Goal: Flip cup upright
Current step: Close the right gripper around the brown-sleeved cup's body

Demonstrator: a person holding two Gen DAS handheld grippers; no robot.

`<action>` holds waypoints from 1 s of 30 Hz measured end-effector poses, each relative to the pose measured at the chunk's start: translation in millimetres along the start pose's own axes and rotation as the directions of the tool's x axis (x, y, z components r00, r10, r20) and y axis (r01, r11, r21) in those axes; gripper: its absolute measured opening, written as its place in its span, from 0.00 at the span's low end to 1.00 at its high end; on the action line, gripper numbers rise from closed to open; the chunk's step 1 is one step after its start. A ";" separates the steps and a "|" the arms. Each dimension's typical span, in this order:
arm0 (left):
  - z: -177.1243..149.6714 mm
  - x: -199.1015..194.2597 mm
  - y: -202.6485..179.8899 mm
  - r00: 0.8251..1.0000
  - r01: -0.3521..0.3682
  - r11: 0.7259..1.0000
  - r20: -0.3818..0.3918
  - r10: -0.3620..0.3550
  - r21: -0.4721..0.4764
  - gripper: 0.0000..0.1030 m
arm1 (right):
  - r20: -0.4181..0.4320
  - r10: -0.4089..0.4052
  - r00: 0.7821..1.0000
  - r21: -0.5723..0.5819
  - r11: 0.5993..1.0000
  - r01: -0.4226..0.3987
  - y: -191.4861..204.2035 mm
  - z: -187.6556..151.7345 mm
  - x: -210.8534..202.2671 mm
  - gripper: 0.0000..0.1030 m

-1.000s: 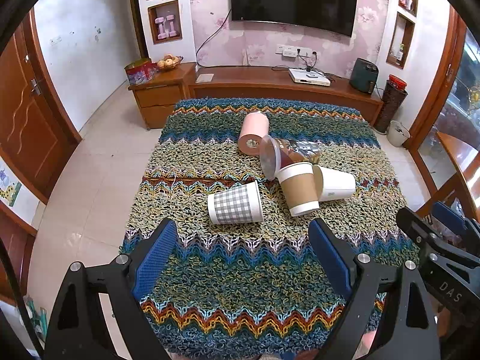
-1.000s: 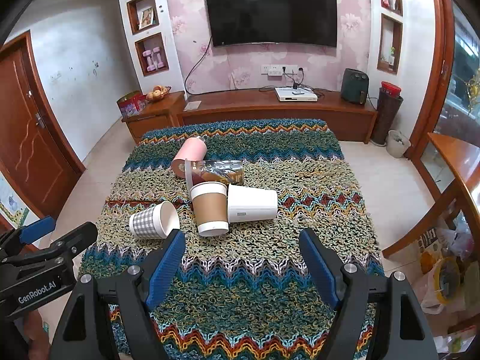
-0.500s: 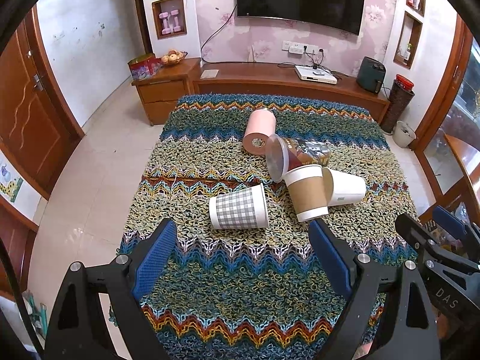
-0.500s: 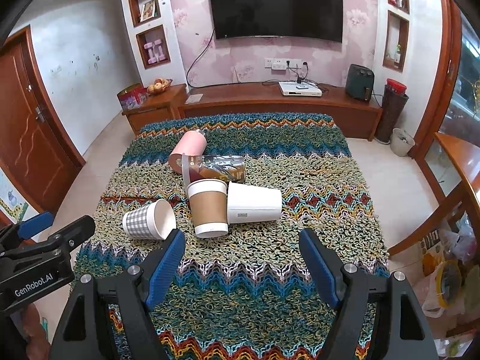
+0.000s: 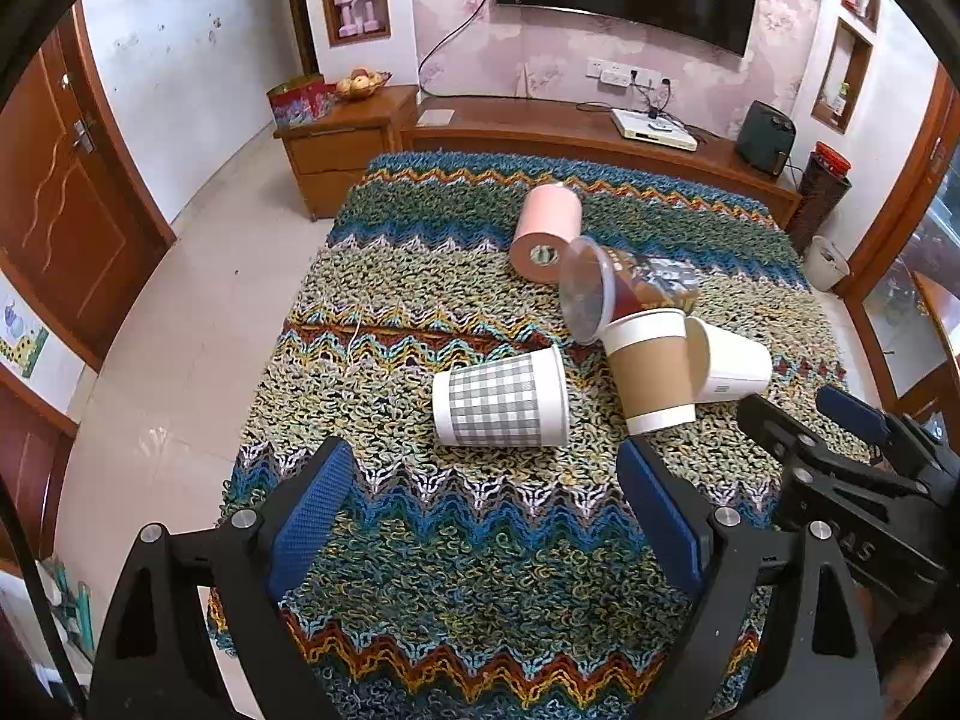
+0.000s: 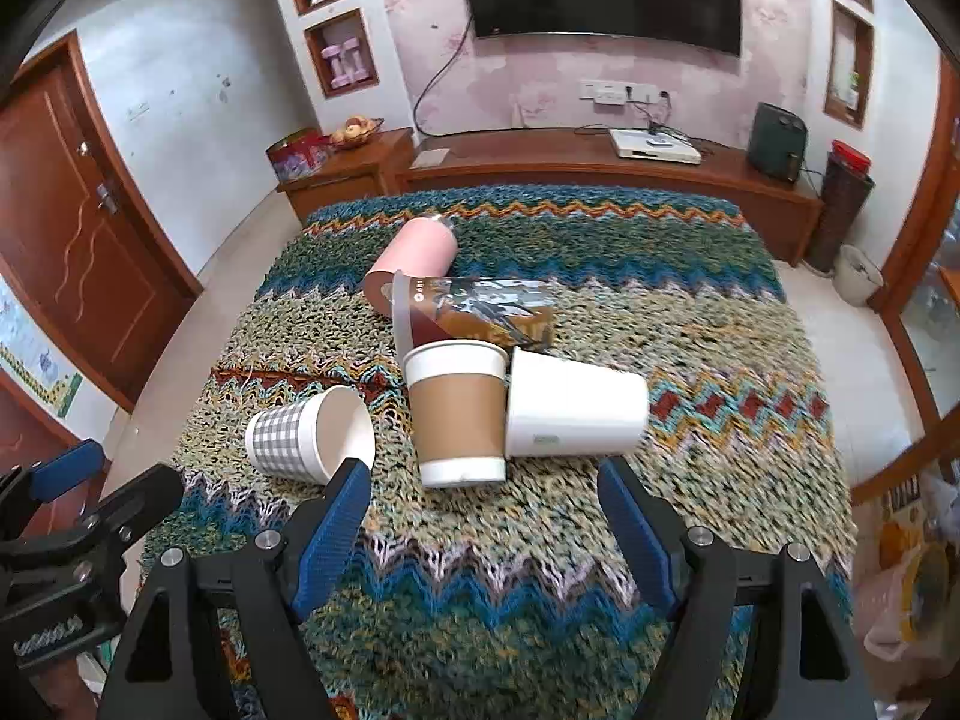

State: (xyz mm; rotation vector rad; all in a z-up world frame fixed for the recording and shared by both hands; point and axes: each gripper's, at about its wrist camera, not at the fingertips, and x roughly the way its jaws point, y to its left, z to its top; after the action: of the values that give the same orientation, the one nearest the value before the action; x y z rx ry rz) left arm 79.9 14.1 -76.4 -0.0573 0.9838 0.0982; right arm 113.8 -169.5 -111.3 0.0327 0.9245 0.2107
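Several cups lie on their sides on a knitted zigzag cloth (image 5: pixel 480 540). A grey checked paper cup (image 5: pixel 501 399) (image 6: pixel 309 432) lies nearest, mouth to the right. A brown-sleeved cup (image 5: pixel 651 369) (image 6: pixel 459 411), a white cup (image 5: pixel 729 363) (image 6: pixel 576 411), a clear-lidded printed cup (image 5: pixel 630 291) (image 6: pixel 474 315) and a pink cup (image 5: pixel 546 225) (image 6: pixel 414 258) lie behind. My left gripper (image 5: pixel 486 516) is open and empty, just short of the checked cup. My right gripper (image 6: pixel 486 528) is open and empty, just short of the brown and white cups.
The cloth-covered table (image 6: pixel 750 360) has floor on its left and right. A wooden TV cabinet (image 5: pixel 570 132) with a television above stands behind it. A wooden door (image 5: pixel 54 198) is at the left. A second wooden table (image 6: pixel 900 462) stands at the right.
Both grippers have moved forward and down towards the cups, which now look larger and nearer. The cups have not moved. Both grippers stay open.
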 end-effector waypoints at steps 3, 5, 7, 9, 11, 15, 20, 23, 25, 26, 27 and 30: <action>-0.6 8.8 2.8 1.000 -0.008 1.000 -0.020 0.008 -0.005 0.89 | -0.006 0.020 1.000 -0.020 1.000 -0.020 4.5 5.4 16.9 0.71; -1.2 14.4 4.7 0.999 -0.009 1.000 -0.035 0.009 -0.008 0.89 | -0.016 0.024 1.000 -0.029 0.999 -0.025 7.1 8.7 28.7 0.67; -1.6 19.3 5.6 0.999 -0.012 1.000 -0.046 0.012 -0.010 0.89 | -0.032 0.029 0.999 -0.038 0.999 -0.030 10.7 10.6 38.6 0.63; -1.4 24.3 7.1 0.998 -0.015 1.000 -0.055 0.014 -0.014 0.89 | -0.048 0.038 0.998 -0.046 0.998 -0.040 14.3 12.2 48.9 0.61; -0.8 29.4 8.3 0.998 -0.017 1.000 -0.064 0.016 -0.015 0.89 | -0.061 0.039 0.997 -0.053 0.998 -0.042 16.7 13.7 58.0 0.61; -0.7 38.7 8.8 0.997 -0.019 1.000 -0.080 0.018 -0.017 0.89 | -0.085 0.051 0.995 -0.060 0.997 -0.057 21.0 14.7 69.4 0.61; 0.7 47.8 10.5 0.995 -0.020 1.000 -0.094 0.019 -0.017 0.89 | -0.101 0.057 0.993 -0.081 0.995 -0.065 28.8 16.5 81.2 0.61; 0.9 51.6 11.3 0.995 -0.022 1.000 -0.100 0.021 -0.017 0.89 | -0.108 0.051 0.993 -0.086 0.994 -0.061 31.3 18.6 89.9 0.61; 1.1 54.5 12.0 0.994 -0.024 1.000 -0.103 0.023 -0.016 0.89 | -0.108 0.036 0.994 -0.093 0.995 -0.046 31.7 20.1 93.8 0.61; 0.9 55.8 12.5 0.994 -0.025 1.000 -0.105 0.023 -0.017 0.89 | -0.108 0.027 0.994 -0.098 0.995 -0.038 31.7 21.0 95.5 0.61; 1.1 56.5 12.1 0.994 -0.026 1.000 -0.108 0.024 -0.018 0.89 | -0.109 0.020 0.994 -0.102 0.994 -0.032 31.4 21.6 97.1 0.61; 1.4 59.2 12.5 0.993 -0.027 0.999 -0.114 0.025 -0.020 0.89 | -0.128 0.008 0.992 -0.103 0.994 -0.022 31.6 23.7 104.8 0.61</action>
State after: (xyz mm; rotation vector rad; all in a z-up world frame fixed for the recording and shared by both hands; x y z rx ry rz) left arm 112.2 30.0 -125.0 -0.0703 1.0976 0.1307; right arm 188.5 -116.7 -176.0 -0.0713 1.0396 0.2772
